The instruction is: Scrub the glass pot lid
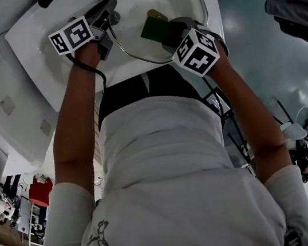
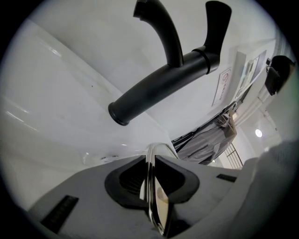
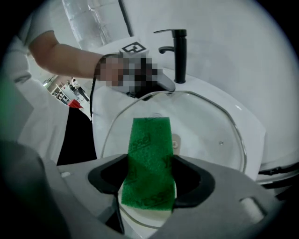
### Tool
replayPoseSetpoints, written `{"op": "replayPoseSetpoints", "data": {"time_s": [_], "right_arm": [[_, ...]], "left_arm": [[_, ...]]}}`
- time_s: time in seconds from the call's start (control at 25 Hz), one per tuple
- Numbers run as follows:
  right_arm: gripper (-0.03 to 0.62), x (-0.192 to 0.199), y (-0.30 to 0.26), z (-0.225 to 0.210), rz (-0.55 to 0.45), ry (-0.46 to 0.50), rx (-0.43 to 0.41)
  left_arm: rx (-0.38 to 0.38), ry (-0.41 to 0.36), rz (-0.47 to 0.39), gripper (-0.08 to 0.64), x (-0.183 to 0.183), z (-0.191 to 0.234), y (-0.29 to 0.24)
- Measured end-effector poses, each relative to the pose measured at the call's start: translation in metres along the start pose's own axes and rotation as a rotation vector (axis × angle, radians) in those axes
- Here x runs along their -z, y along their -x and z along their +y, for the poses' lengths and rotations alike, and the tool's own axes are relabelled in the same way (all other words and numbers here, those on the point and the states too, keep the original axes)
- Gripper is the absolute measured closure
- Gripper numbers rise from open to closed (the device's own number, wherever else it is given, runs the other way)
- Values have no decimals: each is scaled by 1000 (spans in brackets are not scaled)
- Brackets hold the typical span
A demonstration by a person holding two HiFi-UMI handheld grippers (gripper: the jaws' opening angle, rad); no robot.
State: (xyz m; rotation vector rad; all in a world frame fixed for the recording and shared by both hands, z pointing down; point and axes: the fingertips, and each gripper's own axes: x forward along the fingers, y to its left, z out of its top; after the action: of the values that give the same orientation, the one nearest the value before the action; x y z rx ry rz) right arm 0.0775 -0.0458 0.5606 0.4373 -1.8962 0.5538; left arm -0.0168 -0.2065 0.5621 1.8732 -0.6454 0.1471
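Note:
The glass pot lid point(image 1: 165, 13) is held tilted over the white sink point(image 1: 31, 40); its metal rim point(image 2: 150, 186) runs edge-on between the jaws of my left gripper point(image 2: 150, 184), which is shut on it at the lid's left edge. My right gripper point(image 3: 150, 175) is shut on a green scouring sponge point(image 3: 150, 158) that lies flat against the lid's glass point(image 3: 205, 126), near the lid's small centre fitting point(image 3: 175, 141). In the head view the sponge point(image 1: 153, 28) shows on the lid's right half, just ahead of the right gripper's marker cube point(image 1: 197, 52).
A black faucet point(image 3: 178, 53) stands behind the sink; its spout point(image 2: 159, 91) hangs just above the left gripper. The sink's white wall point(image 2: 56, 116) lies close to the left. A railing and grey floor point(image 1: 263, 44) lie to the right.

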Motion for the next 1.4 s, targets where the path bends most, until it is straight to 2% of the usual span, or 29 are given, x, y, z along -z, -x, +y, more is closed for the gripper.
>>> {"op": "replayPoseSetpoints", "data": {"time_s": [0.12,0.28,0.48,0.72,0.88,1.04,1.24,1.4], "right_arm": [[301,-9,-2,31,-26,36,-54],[301,-16,5,34,-63,55,-44],[301,-16,23,16,-110,31,26],[301,-30,58,-2,-197,26,151],[301,-56,97,0,-268,3,210],[301,-53,116,-24,-348,-29,233],[301,-75,170,-36,-515,-24,269],[301,-77,224,-25,-646,-15,284]], "left_arm": [[1,-3,3,502,1,-1,-1],[2,-19,14,502,-2,-4,-7],[11,-27,9,500,-6,-7,-12],[0,-71,0,488,-11,-9,-4],[-34,-89,-64,464,-33,-14,35],[-79,-96,-119,443,-41,-10,44],[-146,-236,-221,442,-71,-61,103],[-130,-331,-296,442,-71,-134,151]]}}
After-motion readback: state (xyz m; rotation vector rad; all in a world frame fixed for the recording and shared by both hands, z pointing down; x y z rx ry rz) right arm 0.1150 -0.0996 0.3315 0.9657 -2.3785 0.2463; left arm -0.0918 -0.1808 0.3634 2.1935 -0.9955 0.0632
